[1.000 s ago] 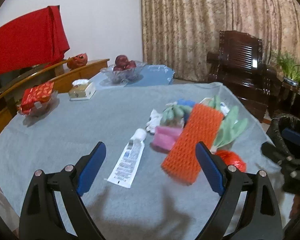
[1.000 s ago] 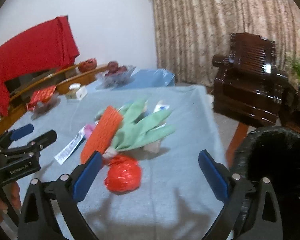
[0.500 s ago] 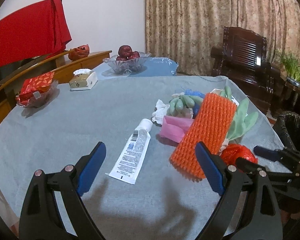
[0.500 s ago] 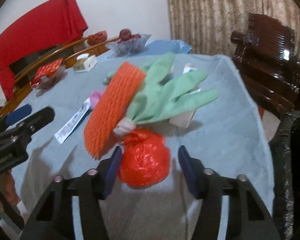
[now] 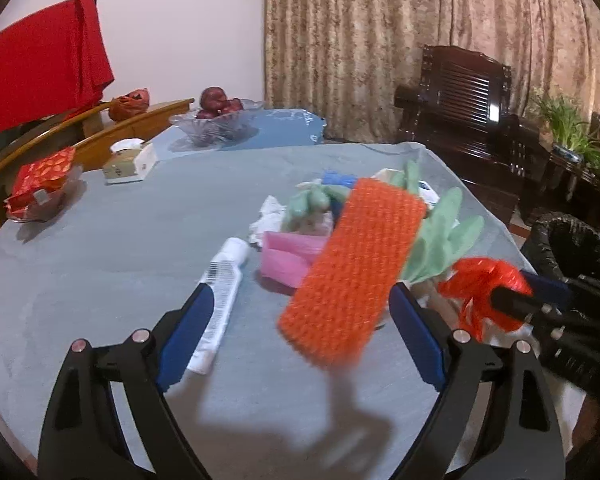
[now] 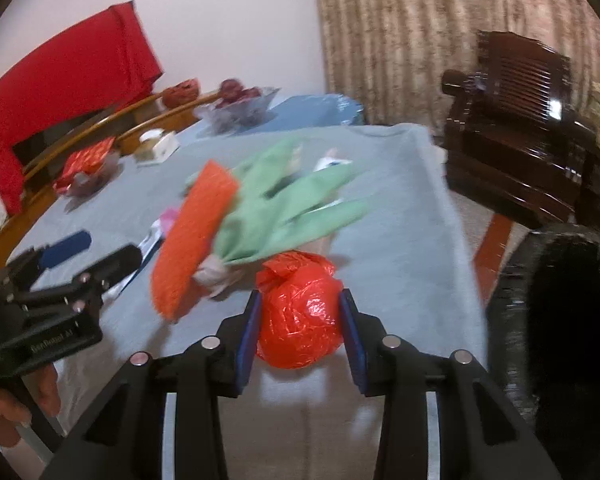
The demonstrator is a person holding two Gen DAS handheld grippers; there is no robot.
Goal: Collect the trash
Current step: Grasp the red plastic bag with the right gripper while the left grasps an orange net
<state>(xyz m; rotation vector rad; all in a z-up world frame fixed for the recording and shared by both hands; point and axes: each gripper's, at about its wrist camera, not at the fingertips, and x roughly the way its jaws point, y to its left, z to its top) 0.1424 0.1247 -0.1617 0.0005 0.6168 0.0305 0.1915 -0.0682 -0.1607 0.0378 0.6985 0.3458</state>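
Observation:
My right gripper is shut on a crumpled red plastic bag, held just above the grey tablecloth; the bag also shows in the left wrist view. My left gripper is open and empty above the table, with an orange foam net between its fingers. Behind the net lie green rubber gloves, a pink packet and a white tube. A black-lined trash bin stands at the right.
A glass fruit bowl, a tissue box and a red packet in a dish sit at the table's far left. A dark wooden armchair stands beyond the table. White crumpled paper lies by the gloves.
My right gripper moved forward and closed on the red bag, then lifted it slightly. My left gripper drifted forward toward the orange net and stayed open.

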